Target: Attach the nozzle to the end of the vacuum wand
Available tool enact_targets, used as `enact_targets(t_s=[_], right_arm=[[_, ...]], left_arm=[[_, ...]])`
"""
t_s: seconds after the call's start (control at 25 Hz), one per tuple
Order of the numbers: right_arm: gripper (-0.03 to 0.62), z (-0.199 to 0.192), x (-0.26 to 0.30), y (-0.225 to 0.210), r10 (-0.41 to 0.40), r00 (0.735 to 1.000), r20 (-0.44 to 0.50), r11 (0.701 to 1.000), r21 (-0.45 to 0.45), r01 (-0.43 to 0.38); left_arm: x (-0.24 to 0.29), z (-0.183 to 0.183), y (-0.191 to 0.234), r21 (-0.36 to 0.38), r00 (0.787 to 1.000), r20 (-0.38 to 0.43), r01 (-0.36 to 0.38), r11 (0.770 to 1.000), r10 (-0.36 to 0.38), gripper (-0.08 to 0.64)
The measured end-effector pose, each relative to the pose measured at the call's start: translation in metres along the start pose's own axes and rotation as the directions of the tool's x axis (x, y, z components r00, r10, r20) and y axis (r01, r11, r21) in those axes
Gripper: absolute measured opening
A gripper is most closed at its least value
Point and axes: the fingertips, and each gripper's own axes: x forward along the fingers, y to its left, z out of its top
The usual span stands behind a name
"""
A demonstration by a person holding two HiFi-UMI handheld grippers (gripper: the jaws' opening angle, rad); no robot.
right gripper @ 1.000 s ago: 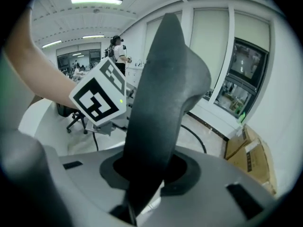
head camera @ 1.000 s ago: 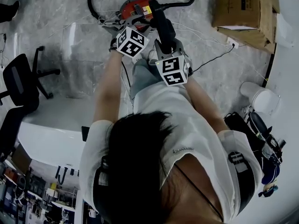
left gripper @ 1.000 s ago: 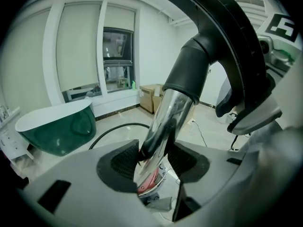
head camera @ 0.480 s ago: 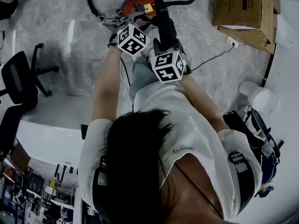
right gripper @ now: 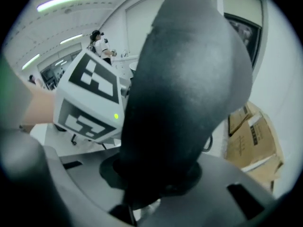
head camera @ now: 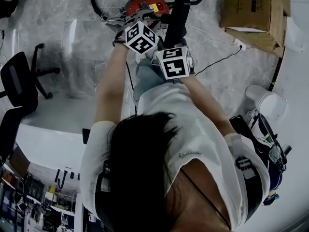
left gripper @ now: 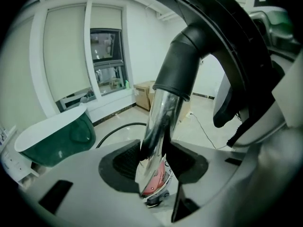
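We are working over a pale grey marble floor (head camera: 58,33). A brown cardboard box (head camera: 251,11) is lying at two o'clock and a black swivel office chair (head camera: 19,81) is standing at nine o'clock, both well apart from the job. A round red canister vacuum (head camera: 145,6) is sitting at twelve o'clock, just beyond our hands, with its black hose (head camera: 193,1) looping behind it. Nothing is standing between the two parts.

The right gripper (right gripper: 156,178) is clamping its fingers on the bulky black nozzle (right gripper: 184,93), which is pointing off toward twelve o'clock in the head view. The left gripper (left gripper: 154,169) has just been closing its fingers, and they are gripping the slim, shiny chrome wand (left gripper: 161,122) running up between them.

From the left fingers the nozzle's collar is lying at one o'clock, in line with the wand's long axis. It seems to be sleeving the wand's upper end already, though we cannot tell how deep. We are judging that the coming push should run straight along that axis, with the right hand driving and the left bracing.
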Motion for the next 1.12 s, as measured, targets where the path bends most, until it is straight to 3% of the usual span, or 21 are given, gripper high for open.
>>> enact_targets(t_s=[0.12, 0.24, 0.4, 0.6, 0.92, 1.12], right_arm=[[0.115, 0.002, -0.001, -0.001, 0.057, 0.998, -0.011, 0.993, 0.104, -0.055], [0.115, -0.002, 0.0, -0.008, 0.061, 0.998, -0.001, 0.994, 0.095, -0.06], [0.123, -0.005, -0.001, -0.016, 0.107, 0.994, 0.029, 0.991, 0.074, -0.109], [0.124, -0.016, -0.002, -0.027, 0.144, 0.989, 0.03, 0.98, 0.132, -0.147], [0.136, -0.02, -0.003, -0.029, 0.215, 0.975, 0.046, 0.964, 0.15, -0.22], [0.23, -0.024, -0.004, -0.027, 0.273, 0.96, 0.057, 0.94, 0.196, -0.279]], left_arm=[[0.006, 0.002, -0.004, 0.046, 1.0, -0.014, 0.012, 0.999, -0.012, 0.167], [0.012, 0.003, -0.007, 0.055, 0.999, -0.016, 0.032, 0.998, -0.031, 0.167], [0.019, 0.005, -0.008, 0.013, 0.999, 0.007, 0.04, 0.999, -0.04, 0.17], [0.032, 0.007, -0.019, 0.009, 0.998, -0.008, 0.06, 0.998, -0.06, 0.173], [0.037, 0.007, -0.022, 0.003, 0.998, -0.023, 0.062, 0.998, -0.062, 0.173], [0.04, 0.008, -0.021, 0.001, 0.998, -0.031, 0.059, 0.998, -0.059, 0.173]])
